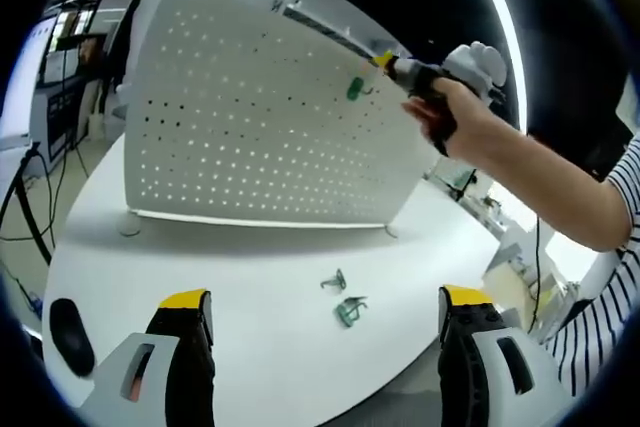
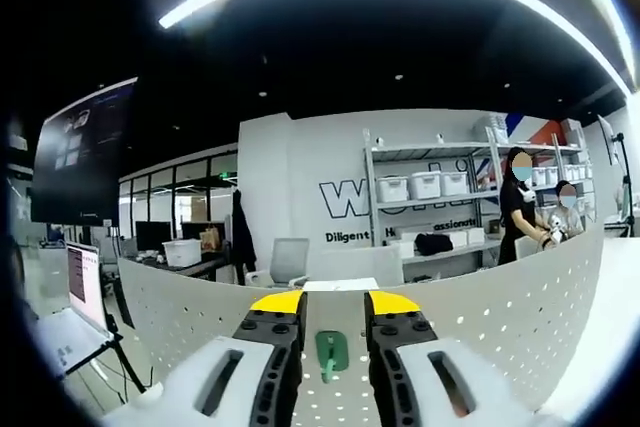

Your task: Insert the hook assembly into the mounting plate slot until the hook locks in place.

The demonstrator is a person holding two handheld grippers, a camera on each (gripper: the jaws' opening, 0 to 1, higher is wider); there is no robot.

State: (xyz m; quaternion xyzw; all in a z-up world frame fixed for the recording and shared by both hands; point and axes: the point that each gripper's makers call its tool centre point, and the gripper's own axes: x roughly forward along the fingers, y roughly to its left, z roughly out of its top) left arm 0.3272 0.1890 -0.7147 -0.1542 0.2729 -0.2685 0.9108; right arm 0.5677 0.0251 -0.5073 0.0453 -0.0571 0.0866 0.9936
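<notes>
In the left gripper view a person's hand (image 1: 450, 112) holds the right gripper (image 1: 383, 60) at the upper right, raised against the pegboard (image 1: 250, 117), pinching a green hook (image 1: 355, 88). The left gripper (image 1: 325, 312) gapes wide, empty, above two hooks (image 1: 343, 299) on the table (image 1: 250, 347). Wall lettering in the right gripper view reads "Diligent".
</notes>
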